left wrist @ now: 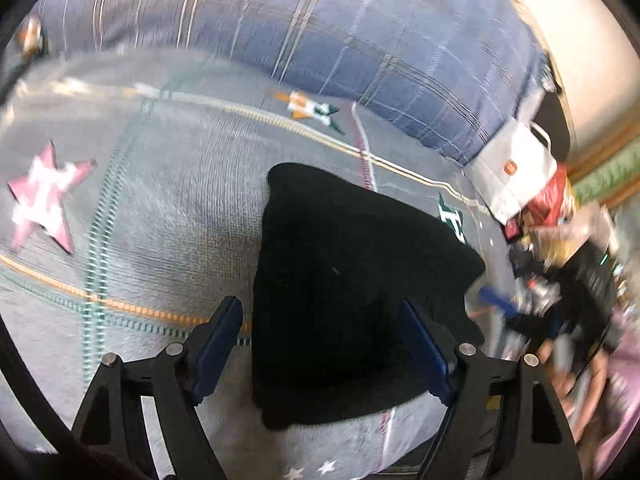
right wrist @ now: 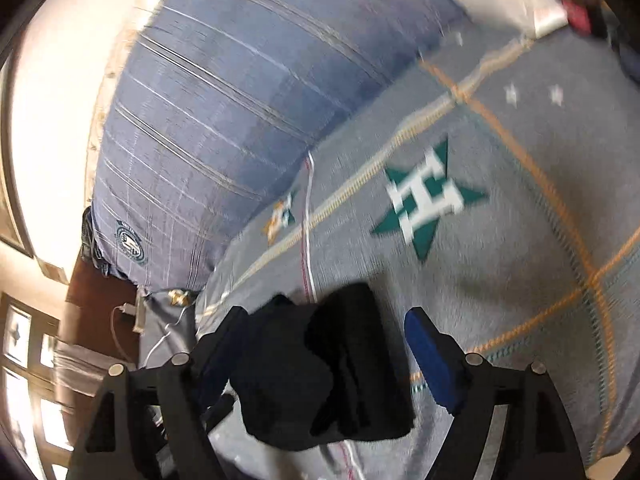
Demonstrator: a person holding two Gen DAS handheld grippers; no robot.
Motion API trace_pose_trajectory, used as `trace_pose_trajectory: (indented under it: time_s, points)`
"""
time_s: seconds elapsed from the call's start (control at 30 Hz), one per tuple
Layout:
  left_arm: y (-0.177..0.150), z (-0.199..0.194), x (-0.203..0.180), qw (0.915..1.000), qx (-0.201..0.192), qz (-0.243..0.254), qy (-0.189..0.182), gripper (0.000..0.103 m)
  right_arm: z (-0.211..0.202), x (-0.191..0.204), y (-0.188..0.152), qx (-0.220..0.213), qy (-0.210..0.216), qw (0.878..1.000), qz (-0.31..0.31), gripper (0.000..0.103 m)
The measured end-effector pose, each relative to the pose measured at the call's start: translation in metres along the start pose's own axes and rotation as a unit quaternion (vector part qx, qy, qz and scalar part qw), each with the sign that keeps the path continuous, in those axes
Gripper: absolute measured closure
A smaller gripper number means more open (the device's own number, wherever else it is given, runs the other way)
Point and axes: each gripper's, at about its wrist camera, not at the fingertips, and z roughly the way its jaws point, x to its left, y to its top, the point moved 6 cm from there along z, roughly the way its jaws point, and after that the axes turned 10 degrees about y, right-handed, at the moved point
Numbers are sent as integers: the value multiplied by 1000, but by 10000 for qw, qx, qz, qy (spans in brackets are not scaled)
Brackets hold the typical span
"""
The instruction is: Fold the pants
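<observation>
The black pants (left wrist: pixel 352 280) lie folded into a compact dark block on the grey star-patterned bedsheet (left wrist: pixel 140 200). My left gripper (left wrist: pixel 322 312) hovers over the near part of them, open, with its blue pads standing on either side of the cloth. In the right wrist view the pants (right wrist: pixel 320 368) appear as a thick, bunched black bundle with layered folds. My right gripper (right wrist: pixel 326 320) is open around it. Its left finger (right wrist: pixel 234 328) is at the cloth's edge, and its right finger (right wrist: pixel 420 336) stands apart from the cloth.
A blue plaid duvet (left wrist: pixel 320 20) is heaped along the far side of the bed. A white paper bag (left wrist: pixel 516 172) and blurred clutter (left wrist: pixel 560 248) sit past the bed's right edge. The right wrist view shows a white cable (right wrist: pixel 160 344) and a window (right wrist: pixel 24 380) on the left.
</observation>
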Motion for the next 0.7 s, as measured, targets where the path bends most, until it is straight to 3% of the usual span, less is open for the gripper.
trace_pose_trajectory:
  time_s: [0.1, 0.17, 0.23, 0.37, 0.53, 0.7]
  points:
    - [1, 15, 7, 9992, 250, -292, -86, 24, 27, -8, -15, 515, -19, 9985, 187, 20]
    - [-4, 22, 5, 9984, 349, -371, -246, 32, 43, -7, -23, 714, 109, 9971, 252, 22]
    - [-4, 21, 3, 9989, 225, -355, -198, 35, 55, -6, -27, 797, -348, 9962, -23, 29]
    - [-3, 22, 2, 9989, 199, -388, -164, 35, 57, -3, -26, 683, -553, 9958, -265, 40]
    - [-1, 11, 2, 9995, 196, -186, -150, 60, 59, 14, -33, 399, -858, 9925, -771, 54]
    - [-23, -33, 38, 9997, -182, -127, -69, 61, 49, 48, -77, 201, -273, 9901, -1364, 61]
